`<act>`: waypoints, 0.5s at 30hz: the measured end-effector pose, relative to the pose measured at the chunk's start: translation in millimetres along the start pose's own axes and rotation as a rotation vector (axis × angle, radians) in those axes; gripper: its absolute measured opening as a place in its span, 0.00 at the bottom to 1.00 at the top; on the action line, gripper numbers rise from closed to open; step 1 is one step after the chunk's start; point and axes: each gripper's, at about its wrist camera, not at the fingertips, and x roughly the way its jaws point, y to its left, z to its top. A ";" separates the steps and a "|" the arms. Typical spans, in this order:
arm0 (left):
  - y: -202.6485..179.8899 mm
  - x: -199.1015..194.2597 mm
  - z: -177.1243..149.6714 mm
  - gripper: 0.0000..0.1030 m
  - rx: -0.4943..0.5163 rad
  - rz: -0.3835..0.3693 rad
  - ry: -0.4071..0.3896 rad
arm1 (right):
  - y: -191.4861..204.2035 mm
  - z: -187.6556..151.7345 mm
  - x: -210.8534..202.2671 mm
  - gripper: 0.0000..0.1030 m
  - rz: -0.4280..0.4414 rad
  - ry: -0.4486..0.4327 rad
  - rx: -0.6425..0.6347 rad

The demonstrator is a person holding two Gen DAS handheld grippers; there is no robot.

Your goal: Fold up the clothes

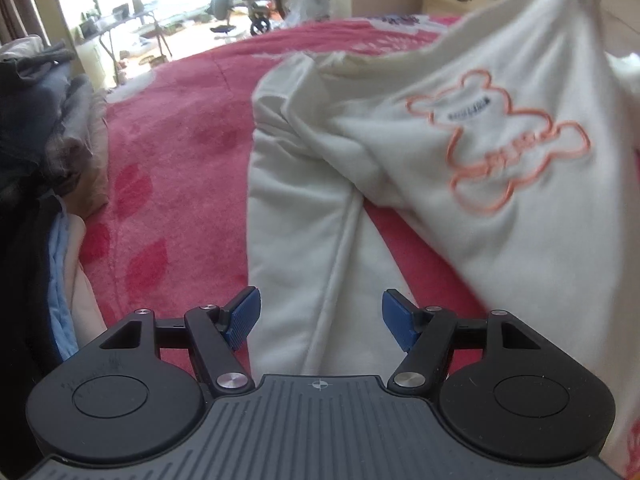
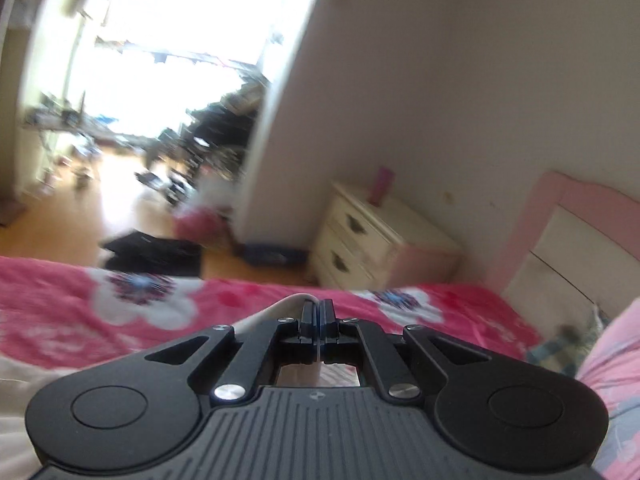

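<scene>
Left tool (image 1: 320, 320): released, fingers wide, low centre of frame over a sleeve of the white sweatshirt (image 1: 460, 152). Right tool (image 2: 318, 320): clenched on a cream fabric edge. Sweatshirt hangs lifted at upper right, trailing onto the bed (image 1: 180, 152). Judged soft, light, limp; grip seams or hem.

No text can be read with certainty; the white garment (image 1: 440, 152) carries an orange bear outline (image 1: 508, 140); inside the bear's head there is a short dark line of letters, too blurred to read; across the bear's body there are larger orange letters, also too blurred; the left gripper (image 1: 319, 317) body has only a small crosshair mark, not a word; the right wrist view shows no writing.
</scene>
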 end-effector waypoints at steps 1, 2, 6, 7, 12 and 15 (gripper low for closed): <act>-0.8 0.0 -2.0 0.66 0.009 -0.002 0.007 | 3.8 -6.7 15.3 0.01 -0.041 0.037 -0.016; -1.3 -0.2 -3.8 0.66 0.016 -0.007 0.014 | 6.2 -14.2 30.6 0.02 -0.081 0.092 -0.024; -1.8 -1.2 -11.1 0.66 0.033 -0.027 0.039 | -2.1 -41.0 44.7 0.31 -0.146 0.195 0.082; -1.7 -0.4 -12.5 0.66 0.033 -0.034 0.050 | -9.1 -43.2 37.4 0.37 -0.143 0.176 0.120; -4.4 5.9 -20.9 0.66 0.026 -0.063 0.107 | -47.8 -54.6 -28.5 0.47 -0.028 0.056 0.326; -8.1 7.5 -26.0 0.66 0.039 -0.044 0.106 | -50.3 -82.1 -79.5 0.48 0.199 0.086 0.399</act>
